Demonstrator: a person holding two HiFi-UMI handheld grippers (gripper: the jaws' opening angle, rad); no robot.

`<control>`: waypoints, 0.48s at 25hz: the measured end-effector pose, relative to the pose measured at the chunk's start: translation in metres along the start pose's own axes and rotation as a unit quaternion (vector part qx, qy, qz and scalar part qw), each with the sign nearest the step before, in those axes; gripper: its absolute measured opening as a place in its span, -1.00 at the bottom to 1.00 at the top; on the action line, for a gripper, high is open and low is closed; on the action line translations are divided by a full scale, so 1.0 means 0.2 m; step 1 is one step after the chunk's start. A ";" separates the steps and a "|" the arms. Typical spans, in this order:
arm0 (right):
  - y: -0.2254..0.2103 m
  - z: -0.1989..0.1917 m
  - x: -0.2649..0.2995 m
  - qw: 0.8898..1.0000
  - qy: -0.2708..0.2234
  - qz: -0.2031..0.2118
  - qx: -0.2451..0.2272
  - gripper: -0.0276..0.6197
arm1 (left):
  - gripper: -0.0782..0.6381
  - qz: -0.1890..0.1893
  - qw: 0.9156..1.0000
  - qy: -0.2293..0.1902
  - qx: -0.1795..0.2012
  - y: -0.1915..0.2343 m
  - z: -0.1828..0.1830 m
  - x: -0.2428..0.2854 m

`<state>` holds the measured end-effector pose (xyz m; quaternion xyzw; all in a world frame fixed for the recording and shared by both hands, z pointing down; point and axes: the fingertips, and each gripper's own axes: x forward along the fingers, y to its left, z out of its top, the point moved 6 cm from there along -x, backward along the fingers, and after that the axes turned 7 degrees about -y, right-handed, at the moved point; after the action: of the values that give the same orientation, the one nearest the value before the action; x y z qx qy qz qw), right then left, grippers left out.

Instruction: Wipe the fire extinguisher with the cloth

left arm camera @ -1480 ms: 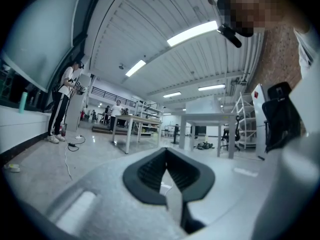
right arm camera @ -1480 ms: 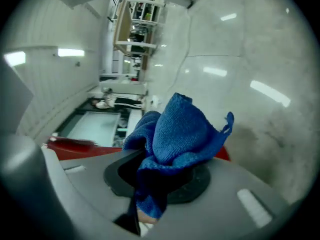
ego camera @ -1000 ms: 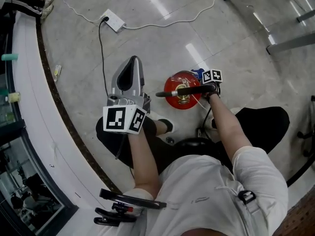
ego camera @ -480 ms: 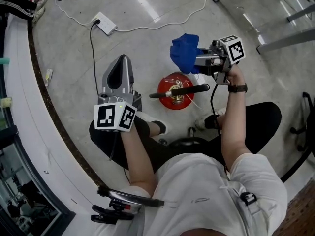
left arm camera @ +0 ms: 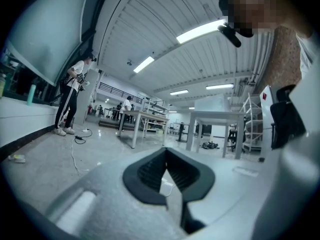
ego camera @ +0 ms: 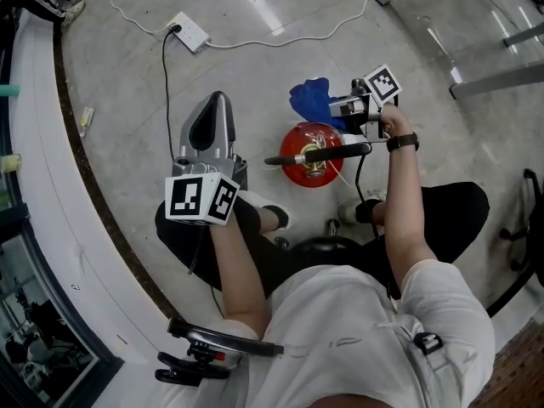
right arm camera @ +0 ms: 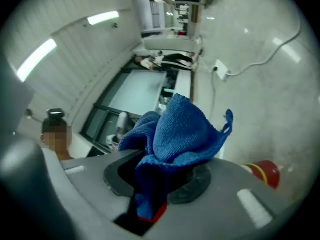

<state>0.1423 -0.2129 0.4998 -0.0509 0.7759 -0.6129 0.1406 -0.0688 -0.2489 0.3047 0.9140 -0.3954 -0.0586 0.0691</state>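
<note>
Right claw [right arm camera: 165,184] clenched on the blue cloth [right arm camera: 175,129], held near the red fire extinguisher [ego camera: 310,155] on the floor. Left claw [left arm camera: 170,176] closed, empty. Wiping apparently not yet begun.

The red cylindrical metal fire extinguisher [ego camera: 310,155] stands on the grey polished floor [ego camera: 255,66] in front of the seated person [ego camera: 357,330], between the two grippers. The blue microfibre cloth [ego camera: 310,99], clamped in the jaws of the right gripper [ego camera: 337,107], sits just beyond it. The left gripper [ego camera: 212,121] is to its left, apart. A white plastic power strip [ego camera: 189,32] lies farther back, to the left.
</note>
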 end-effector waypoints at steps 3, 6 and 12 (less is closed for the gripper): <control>-0.46 -0.12 -0.04 0.988 0.037 -0.114 0.096 -0.59 | -0.78 0.007 1.000 0.006 -0.001 0.03 -0.03 -0.01; -0.95 -0.25 -0.13 0.962 0.024 -0.237 0.131 -0.59 | -0.78 0.017 1.000 0.015 -0.001 0.08 -0.06 -0.01; -1.45 -0.38 -0.26 0.923 -0.049 -0.361 0.122 -0.58 | -0.78 0.025 0.999 0.026 -0.003 0.14 -0.09 0.00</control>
<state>0.1424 -0.1986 0.8040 -0.3401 0.6162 -0.7088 -0.0476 -0.0865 -0.2667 0.3278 0.9048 -0.4161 -0.0342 0.0835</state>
